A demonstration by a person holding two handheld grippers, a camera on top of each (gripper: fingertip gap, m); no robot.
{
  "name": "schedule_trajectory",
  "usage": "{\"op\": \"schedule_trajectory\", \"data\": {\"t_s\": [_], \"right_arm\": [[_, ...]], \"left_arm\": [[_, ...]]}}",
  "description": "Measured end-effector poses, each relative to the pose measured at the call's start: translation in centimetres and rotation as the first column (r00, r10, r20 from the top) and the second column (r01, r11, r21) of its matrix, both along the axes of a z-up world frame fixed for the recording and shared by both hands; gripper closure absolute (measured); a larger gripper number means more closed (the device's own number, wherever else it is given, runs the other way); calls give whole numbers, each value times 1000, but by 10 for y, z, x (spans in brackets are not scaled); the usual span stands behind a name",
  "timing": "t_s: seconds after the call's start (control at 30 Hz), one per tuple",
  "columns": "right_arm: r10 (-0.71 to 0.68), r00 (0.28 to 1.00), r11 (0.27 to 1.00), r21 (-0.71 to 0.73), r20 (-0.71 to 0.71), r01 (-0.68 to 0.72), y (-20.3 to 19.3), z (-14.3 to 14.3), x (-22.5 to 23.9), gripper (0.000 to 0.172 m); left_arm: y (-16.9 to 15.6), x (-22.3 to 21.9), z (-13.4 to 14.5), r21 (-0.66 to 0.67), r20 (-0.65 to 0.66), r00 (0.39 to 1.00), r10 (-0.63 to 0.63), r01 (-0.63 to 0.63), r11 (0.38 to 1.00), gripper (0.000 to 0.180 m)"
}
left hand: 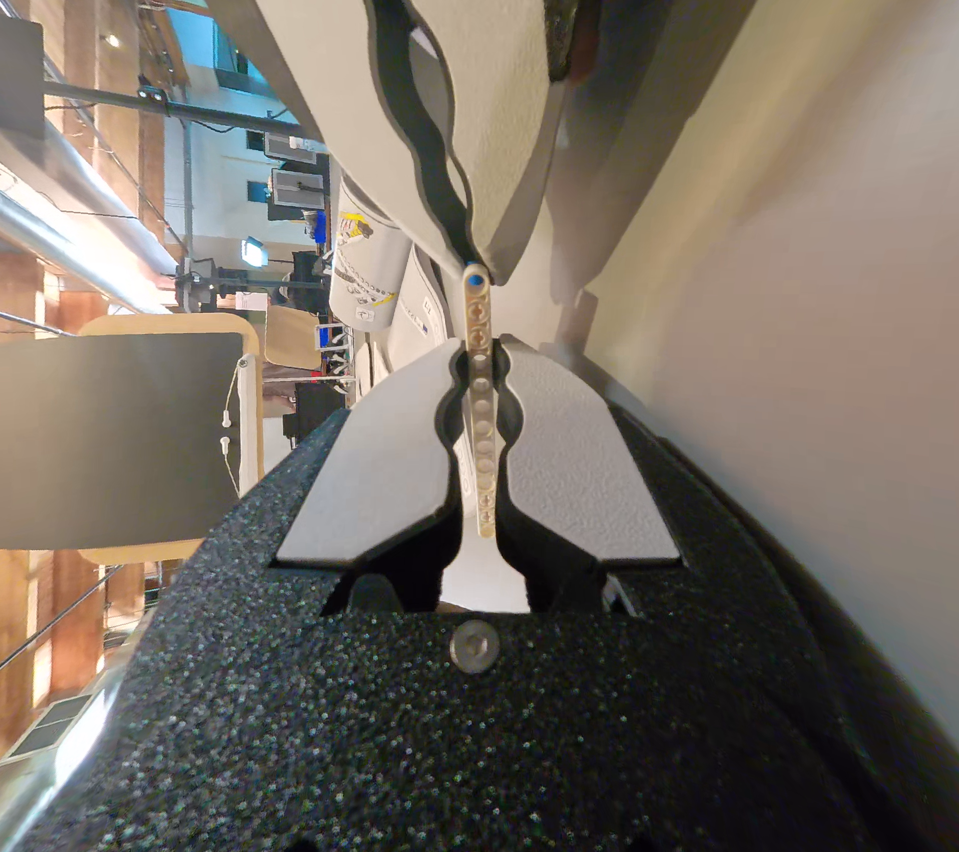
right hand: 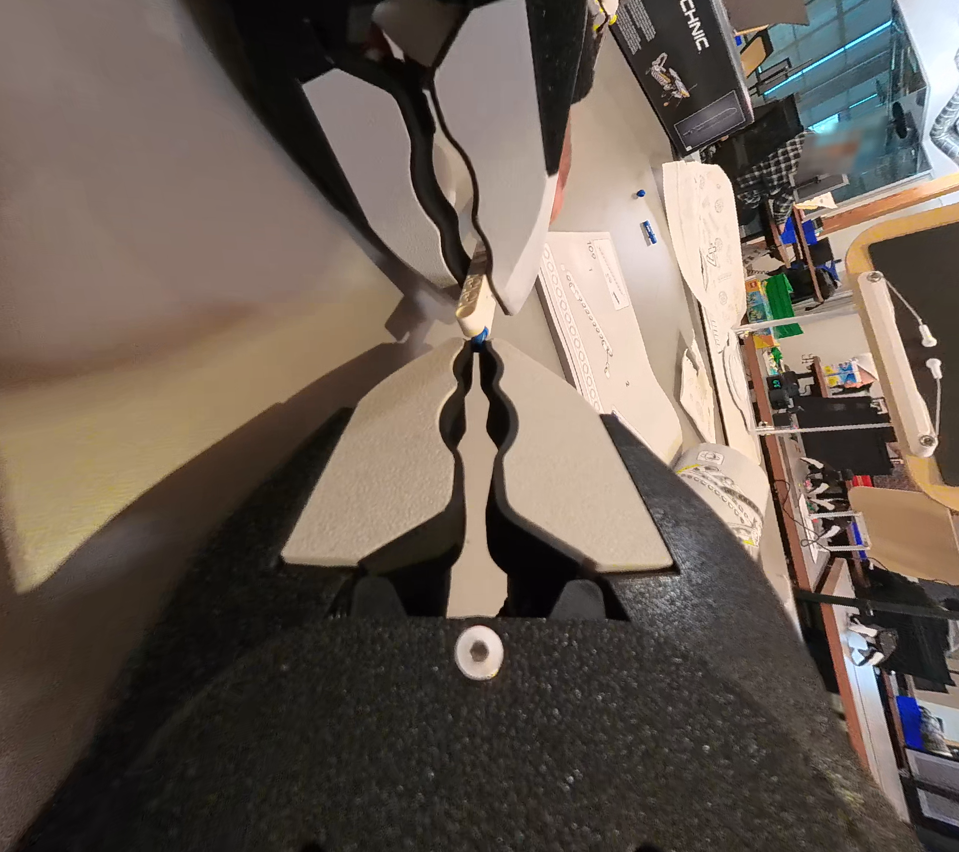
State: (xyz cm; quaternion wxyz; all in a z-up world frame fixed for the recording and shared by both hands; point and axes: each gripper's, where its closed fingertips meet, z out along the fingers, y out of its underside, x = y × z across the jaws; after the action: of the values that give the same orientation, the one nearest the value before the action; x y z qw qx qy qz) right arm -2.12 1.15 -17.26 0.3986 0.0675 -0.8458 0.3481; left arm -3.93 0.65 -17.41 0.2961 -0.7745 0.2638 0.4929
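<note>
Where grippers meet: perforated beam (left hand: pixel 478 391) (pale, flat)

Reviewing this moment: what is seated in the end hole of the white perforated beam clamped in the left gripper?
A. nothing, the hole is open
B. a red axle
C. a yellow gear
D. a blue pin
D: in the left wrist view the white perforated beam sits between the left gripper's fingers, and a blue pin fills its far end hole, with the right gripper pinching that pin.
</note>
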Motion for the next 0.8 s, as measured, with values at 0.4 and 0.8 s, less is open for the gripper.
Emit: {"op": "schedule_trajectory", "data": {"t_s": [0.4, 0.8], "right_arm": [[-1, 999, 1000, -12, -51, 1, 19, 5, 4, 172], [19, 994, 999, -33, -106, -23, 19, 8, 5, 164]], "left_arm": [[-3, -12, -2, 18, 30, 997, 72, -73, 997, 172], [11, -1, -1, 39, 95, 995, -4, 0, 999, 172]]}}
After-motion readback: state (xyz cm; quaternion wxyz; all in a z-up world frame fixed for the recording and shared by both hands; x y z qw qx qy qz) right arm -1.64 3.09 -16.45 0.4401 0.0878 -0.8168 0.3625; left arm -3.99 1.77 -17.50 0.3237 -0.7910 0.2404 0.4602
